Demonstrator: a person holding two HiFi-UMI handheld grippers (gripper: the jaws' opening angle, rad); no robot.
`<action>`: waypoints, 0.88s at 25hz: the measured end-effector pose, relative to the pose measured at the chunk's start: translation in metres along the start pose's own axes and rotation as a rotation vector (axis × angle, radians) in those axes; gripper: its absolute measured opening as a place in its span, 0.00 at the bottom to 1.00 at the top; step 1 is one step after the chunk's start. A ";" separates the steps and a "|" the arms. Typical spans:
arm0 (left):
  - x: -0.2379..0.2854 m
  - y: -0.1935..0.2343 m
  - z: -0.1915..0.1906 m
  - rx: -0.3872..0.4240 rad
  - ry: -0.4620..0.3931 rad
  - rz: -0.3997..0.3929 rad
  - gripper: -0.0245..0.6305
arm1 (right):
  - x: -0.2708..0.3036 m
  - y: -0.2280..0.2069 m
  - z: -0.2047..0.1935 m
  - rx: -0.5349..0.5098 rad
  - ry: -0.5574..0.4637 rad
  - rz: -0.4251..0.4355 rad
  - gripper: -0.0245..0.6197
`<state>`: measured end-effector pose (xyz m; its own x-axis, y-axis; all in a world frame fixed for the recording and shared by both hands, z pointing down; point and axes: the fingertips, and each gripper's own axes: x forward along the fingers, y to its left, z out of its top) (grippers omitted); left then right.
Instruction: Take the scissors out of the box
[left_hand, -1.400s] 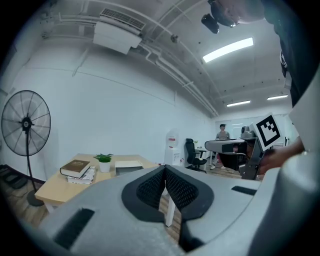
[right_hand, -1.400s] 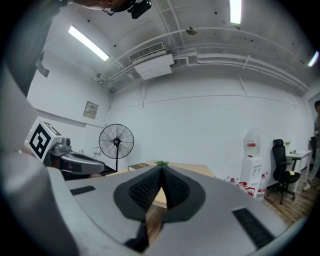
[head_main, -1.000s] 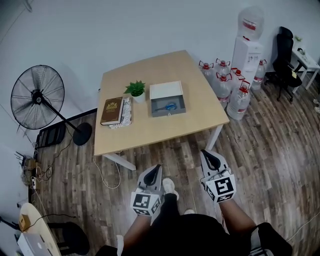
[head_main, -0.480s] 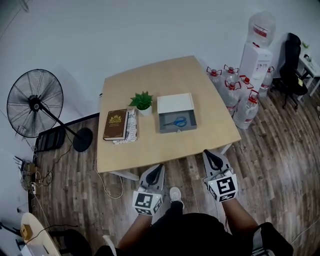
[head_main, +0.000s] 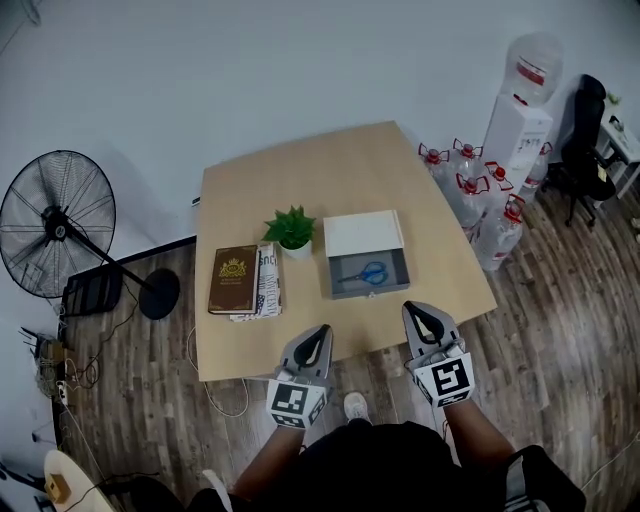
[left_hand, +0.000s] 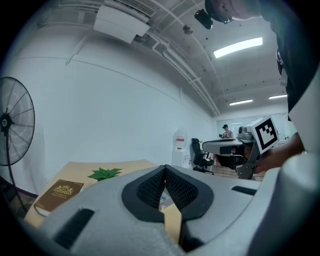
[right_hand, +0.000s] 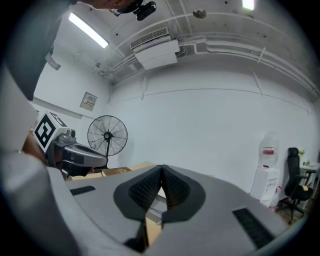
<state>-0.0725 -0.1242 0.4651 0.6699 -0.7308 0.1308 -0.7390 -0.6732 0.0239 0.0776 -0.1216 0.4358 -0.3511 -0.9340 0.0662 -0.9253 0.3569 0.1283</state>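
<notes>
Far L, on wood floor (head_main: 560, 300): pedestal fan (head_main: 58, 222), well apart from desk (head_main: 300, 170).

On desk, L to R:
- brown book (head_main: 234, 279) w/ gold emblem, on top of printed papers (head_main: 267, 288) showing at its R edge
- small green plant (head_main: 291, 228) in white pot, just behind papers' far R corner
- grey box (head_main: 345, 290), open, w/ white lid (head_main: 363, 234) flat against its far side

Inside box: scissors (head_main: 364, 274), blue handles toward R, flat on box bottom. Untouched, not yet out.

At desk's front edge, low in head view:
- L gripper (head_main: 321, 328) w/ marker cube, tip overlapping desk edge, in front of gap betw. papers and box. Jaws clenched, pads tight together at tip, nothing betw. them in L gripper view. Beyond them there: book, plant, sliver of box.
- R gripper (head_main: 409, 306), also w/ marker cube, tip near box's front R corner, apart from box. Jaws pressed together too, empty. Bit of box edge visible under pads in R gripper view.

Side by side, both aimed at desk. Below them: person's arms, dark clothing, one white shoe (head_main: 355, 405).

Far R, past desk: cluster of water jugs (head_main: 470, 195) w/ red caps, white dispenser (head_main: 520, 125) w/ bottle on top, black office chair (head_main: 585, 140).
</notes>
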 end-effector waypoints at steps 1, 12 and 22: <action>0.004 0.006 0.000 -0.002 -0.002 -0.002 0.04 | 0.007 -0.001 -0.001 -0.003 0.003 0.005 0.03; 0.041 0.044 -0.004 -0.024 0.001 0.008 0.04 | 0.068 -0.014 -0.013 -0.055 0.057 0.088 0.03; 0.084 0.073 0.003 -0.016 0.002 0.089 0.04 | 0.129 -0.035 -0.042 -0.158 0.126 0.257 0.03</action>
<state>-0.0698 -0.2353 0.4746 0.6010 -0.7877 0.1353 -0.7970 -0.6034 0.0274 0.0707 -0.2537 0.4817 -0.5403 -0.8073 0.2372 -0.7719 0.5878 0.2424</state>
